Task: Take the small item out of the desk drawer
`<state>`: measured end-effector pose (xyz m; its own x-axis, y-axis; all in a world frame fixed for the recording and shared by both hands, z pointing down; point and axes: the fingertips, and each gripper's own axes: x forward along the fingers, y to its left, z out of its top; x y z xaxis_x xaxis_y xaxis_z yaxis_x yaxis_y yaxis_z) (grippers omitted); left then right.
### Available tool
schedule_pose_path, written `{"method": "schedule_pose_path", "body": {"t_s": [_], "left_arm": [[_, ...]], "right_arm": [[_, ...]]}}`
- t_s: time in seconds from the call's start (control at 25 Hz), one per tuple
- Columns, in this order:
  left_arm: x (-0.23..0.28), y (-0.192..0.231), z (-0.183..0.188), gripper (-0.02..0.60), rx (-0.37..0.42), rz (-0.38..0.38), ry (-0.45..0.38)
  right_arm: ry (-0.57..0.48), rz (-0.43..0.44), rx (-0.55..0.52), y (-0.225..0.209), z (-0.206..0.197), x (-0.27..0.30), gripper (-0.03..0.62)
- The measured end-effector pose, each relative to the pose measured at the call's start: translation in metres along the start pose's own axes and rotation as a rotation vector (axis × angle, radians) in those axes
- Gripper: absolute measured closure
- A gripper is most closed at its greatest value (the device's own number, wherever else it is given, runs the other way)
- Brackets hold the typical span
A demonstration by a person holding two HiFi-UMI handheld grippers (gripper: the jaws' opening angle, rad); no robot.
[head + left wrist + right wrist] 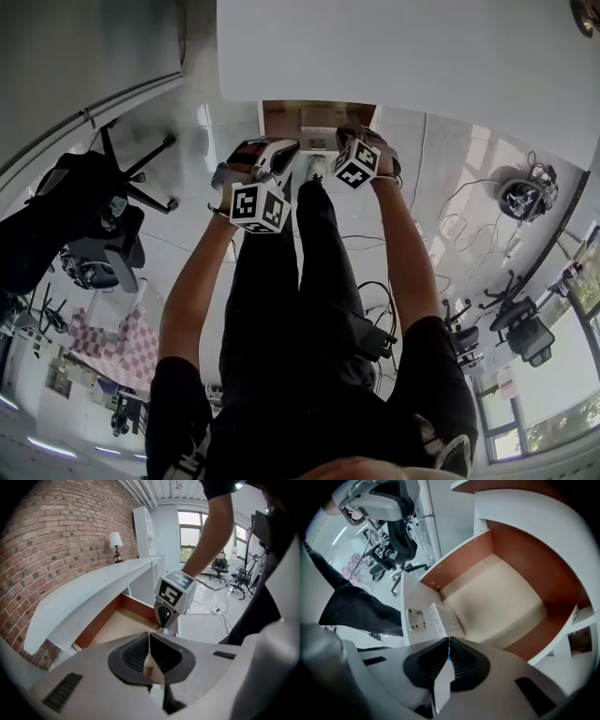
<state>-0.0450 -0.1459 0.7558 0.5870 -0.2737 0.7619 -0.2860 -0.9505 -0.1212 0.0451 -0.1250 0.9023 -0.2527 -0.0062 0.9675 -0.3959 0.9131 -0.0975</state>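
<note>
The jaws of my left gripper (150, 638) are pressing together on nothing, and those of my right gripper (449, 643) are meeting too. The small white box (446, 619) is lying just past the right tips, centre-left of that view, at the open drawer's (525, 559) front edge. The white desk top (394, 56) is overhanging the drawer, with an office chair (103, 216) at far left. My forearms are reaching forward, side by side

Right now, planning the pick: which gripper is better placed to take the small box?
Right. The right gripper is at the open drawer, small box just beyond its shut fingers; the left gripper sits farther back.
</note>
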Motion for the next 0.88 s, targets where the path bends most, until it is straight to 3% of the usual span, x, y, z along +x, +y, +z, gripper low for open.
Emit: {"method": "schedule_pose_path", "body": {"t_s": [0.16,0.28,0.36,0.72,0.88], "left_arm": [[0.025,-0.006,-0.018,0.551,0.051,-0.056,0.063],[0.04,-0.012,-0.032,0.419,0.08,-0.122,0.127],[0.049,-0.015,-0.038,0.395,0.102,-0.146,0.155],[0.095,-0.016,-0.044,0.383,0.269,-0.172,0.219],[0.114,-0.022,-0.048,0.373,0.274,-0.222,0.284]], "right_arm": [[0.025,0.036,-0.02,0.0,-0.005,0.014,0.566],[0.039,0.036,-0.013,0.0,-0.009,0.025,0.566],[0.039,0.038,-0.012,0.0,-0.009,0.026,0.566],[-0.017,0.015,0.028,-0.014,0.001,0.018,0.568],[-0.034,0.017,0.058,-0.017,-0.002,0.018,0.567]]}}
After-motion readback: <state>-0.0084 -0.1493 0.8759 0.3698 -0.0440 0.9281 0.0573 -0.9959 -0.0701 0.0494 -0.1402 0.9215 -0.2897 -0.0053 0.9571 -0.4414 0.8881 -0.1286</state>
